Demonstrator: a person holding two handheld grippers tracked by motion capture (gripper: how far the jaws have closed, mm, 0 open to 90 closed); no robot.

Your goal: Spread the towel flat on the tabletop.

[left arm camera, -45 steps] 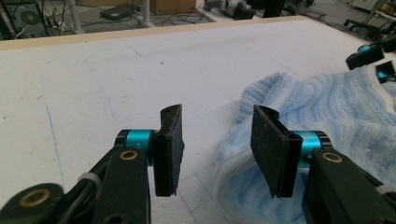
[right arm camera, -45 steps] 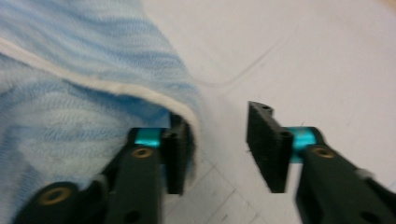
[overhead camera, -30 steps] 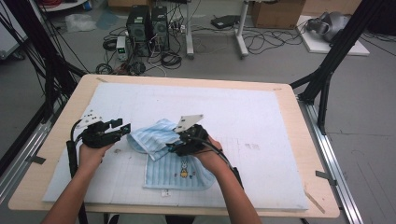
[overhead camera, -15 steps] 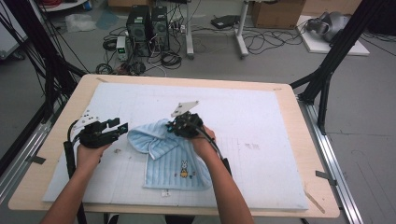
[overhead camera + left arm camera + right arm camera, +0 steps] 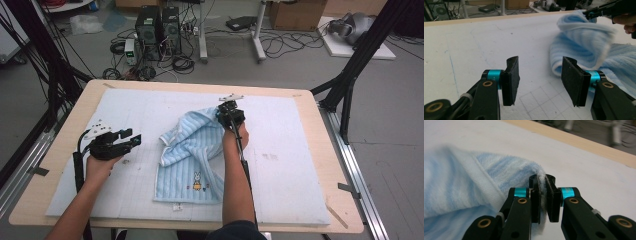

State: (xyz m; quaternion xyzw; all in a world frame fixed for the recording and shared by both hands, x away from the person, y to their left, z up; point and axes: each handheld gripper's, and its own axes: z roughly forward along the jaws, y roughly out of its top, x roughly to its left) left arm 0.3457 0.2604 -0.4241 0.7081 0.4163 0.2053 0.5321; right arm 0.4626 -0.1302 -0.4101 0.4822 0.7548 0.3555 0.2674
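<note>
Your left gripper (image 5: 131, 140) sits to the left of the blue striped towel (image 5: 192, 155), well apart from it in the high view, low over the white foam mat (image 5: 295, 165). Its jaws stand apart with nothing between them; in the left gripper view (image 5: 537, 82) they frame bare mat, and the towel's rolled edge (image 5: 584, 47) lies just beyond the right-hand pad.

The towel lies near the middle of the mat. Its near part is flat, with a small rabbit picture (image 5: 197, 178) showing on it. Its far part is drawn up and stretched toward the far right, bunched in loose folds along the left.

Your right gripper (image 5: 230, 111) is at the towel's far right corner. Its jaws have just closed and are clamped on that corner: in the right gripper view (image 5: 543, 197) the two pads pinch a thin edge of cloth (image 5: 499, 182), and the rest of the towel hangs off to the left of them. The wooden table (image 5: 330, 150) borders the mat beyond the towel on every side.
</note>
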